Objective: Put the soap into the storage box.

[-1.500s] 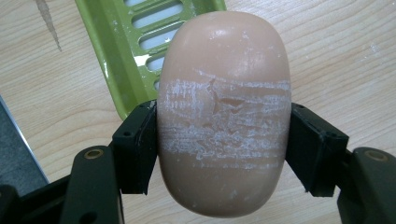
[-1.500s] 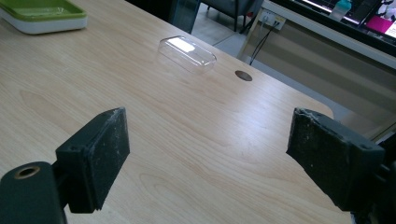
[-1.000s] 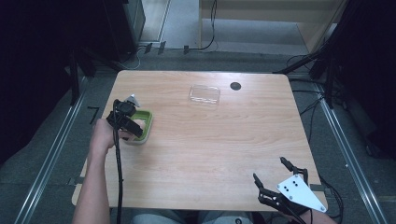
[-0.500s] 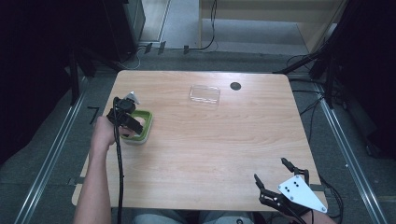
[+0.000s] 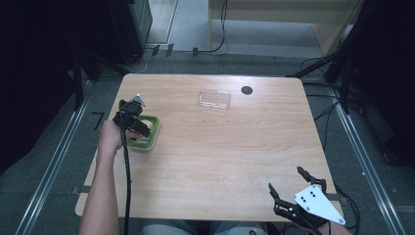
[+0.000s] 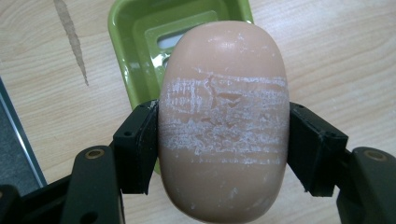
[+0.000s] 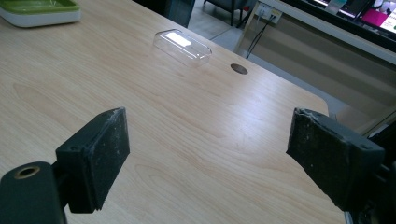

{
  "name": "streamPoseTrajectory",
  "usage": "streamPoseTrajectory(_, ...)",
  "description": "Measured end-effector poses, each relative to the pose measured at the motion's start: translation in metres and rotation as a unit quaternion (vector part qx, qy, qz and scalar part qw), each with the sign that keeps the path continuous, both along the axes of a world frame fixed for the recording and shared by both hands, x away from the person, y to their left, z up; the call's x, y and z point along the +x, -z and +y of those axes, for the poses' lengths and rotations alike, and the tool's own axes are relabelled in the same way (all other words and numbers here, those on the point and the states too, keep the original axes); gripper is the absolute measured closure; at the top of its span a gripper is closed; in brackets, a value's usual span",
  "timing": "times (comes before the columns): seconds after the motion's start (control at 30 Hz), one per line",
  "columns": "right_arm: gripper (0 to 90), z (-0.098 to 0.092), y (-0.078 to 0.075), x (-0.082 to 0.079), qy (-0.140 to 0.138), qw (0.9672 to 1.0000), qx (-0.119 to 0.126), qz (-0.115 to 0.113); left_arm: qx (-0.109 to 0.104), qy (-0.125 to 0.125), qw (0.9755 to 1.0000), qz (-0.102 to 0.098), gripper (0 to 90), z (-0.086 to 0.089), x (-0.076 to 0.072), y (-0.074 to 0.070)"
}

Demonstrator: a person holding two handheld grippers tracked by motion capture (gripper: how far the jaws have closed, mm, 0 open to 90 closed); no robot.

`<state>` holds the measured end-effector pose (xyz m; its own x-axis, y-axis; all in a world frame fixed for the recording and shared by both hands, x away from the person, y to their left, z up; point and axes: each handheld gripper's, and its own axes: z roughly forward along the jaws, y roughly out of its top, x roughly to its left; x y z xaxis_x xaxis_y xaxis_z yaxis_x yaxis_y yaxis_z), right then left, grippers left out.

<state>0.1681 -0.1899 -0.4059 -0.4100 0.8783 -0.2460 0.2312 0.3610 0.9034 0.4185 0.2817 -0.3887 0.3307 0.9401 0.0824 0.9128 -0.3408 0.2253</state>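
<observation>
Between the black matt plastic jaws of the left gripper, the bar of soap looked waxy and smooth, with a rough, chalky white scuffed band across its middle. Beyond the jaws, the green soap dish was glossy plastic. The bench was pale, matt wood-grain. Far ahead of the right gripper, whose pads looked worn and dusty, the clear lid shone glassy.

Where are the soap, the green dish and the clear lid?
soap (image 6: 223,121), left gripper view, scuffed middle of the bar.
green dish (image 6: 135,28), left gripper view, inner wall left of the soap.
clear lid (image 7: 183,45), right gripper view, its top face.
</observation>
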Motion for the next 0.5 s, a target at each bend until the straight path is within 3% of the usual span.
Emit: streamPoseTrajectory(0.5,13.3,-0.003,0.000,-0.002,0.006,1.0000,0.000,0.002,0.003,-0.028,0.9996,-0.005,34.1,0.004,0.013,0.017)
